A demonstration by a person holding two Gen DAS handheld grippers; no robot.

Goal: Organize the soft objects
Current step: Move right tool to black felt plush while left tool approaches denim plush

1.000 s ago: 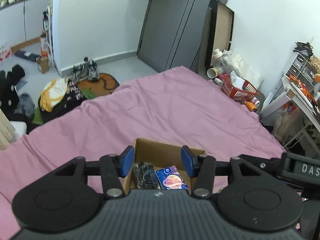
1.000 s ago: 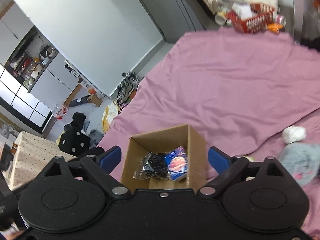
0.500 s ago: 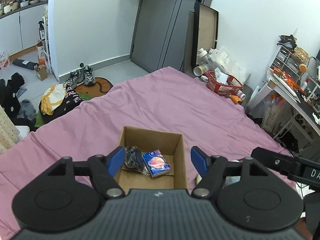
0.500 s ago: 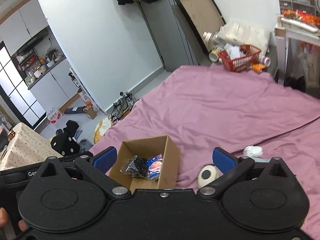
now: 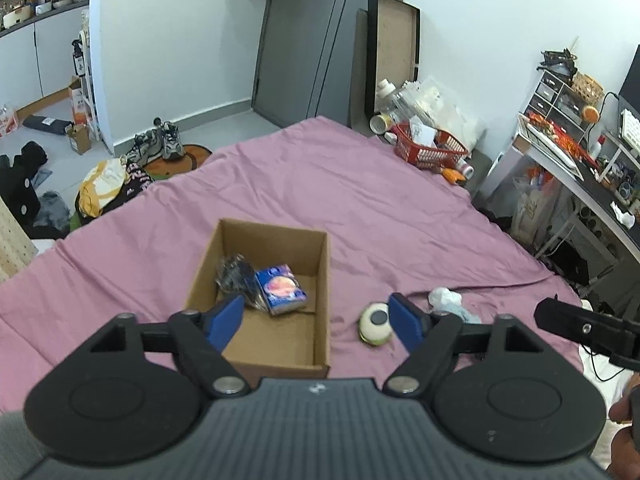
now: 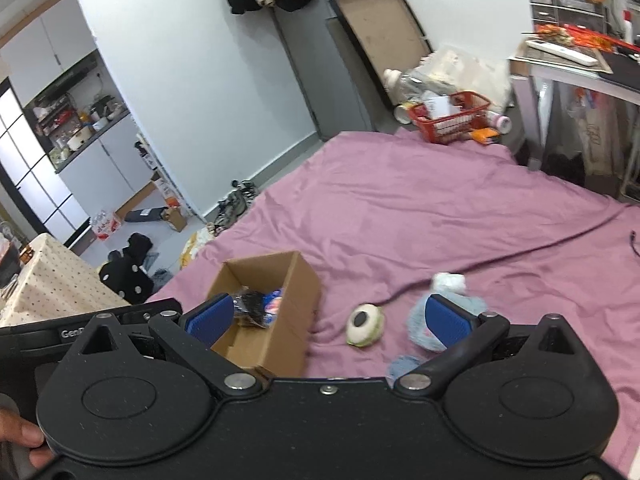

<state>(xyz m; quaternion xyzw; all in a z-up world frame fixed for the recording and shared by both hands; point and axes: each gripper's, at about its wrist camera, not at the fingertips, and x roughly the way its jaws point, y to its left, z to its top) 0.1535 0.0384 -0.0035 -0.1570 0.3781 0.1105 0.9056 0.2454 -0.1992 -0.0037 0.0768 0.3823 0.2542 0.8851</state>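
The cardboard box (image 5: 264, 300) sits open-topped on the bed (image 5: 360, 208) as the collecting bin, already holding a tissue pack (image 5: 281, 289). Both the left gripper (image 5: 318, 316), whose fingers have just been opening, and the right gripper (image 6: 332, 318) are spread wide and empty, likely freed for the round plush (image 5: 375, 324) just beside the box.

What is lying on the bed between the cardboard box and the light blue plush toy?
A round cream ball with a dark spot lies between the cardboard box and the light blue plush toy, clearest in the right wrist view.

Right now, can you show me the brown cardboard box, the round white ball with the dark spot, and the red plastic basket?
brown cardboard box (image 5: 324, 280), left wrist view, right wall.
round white ball (image 5: 375, 323), left wrist view, top face.
red plastic basket (image 6: 452, 125), right wrist view, front wall.
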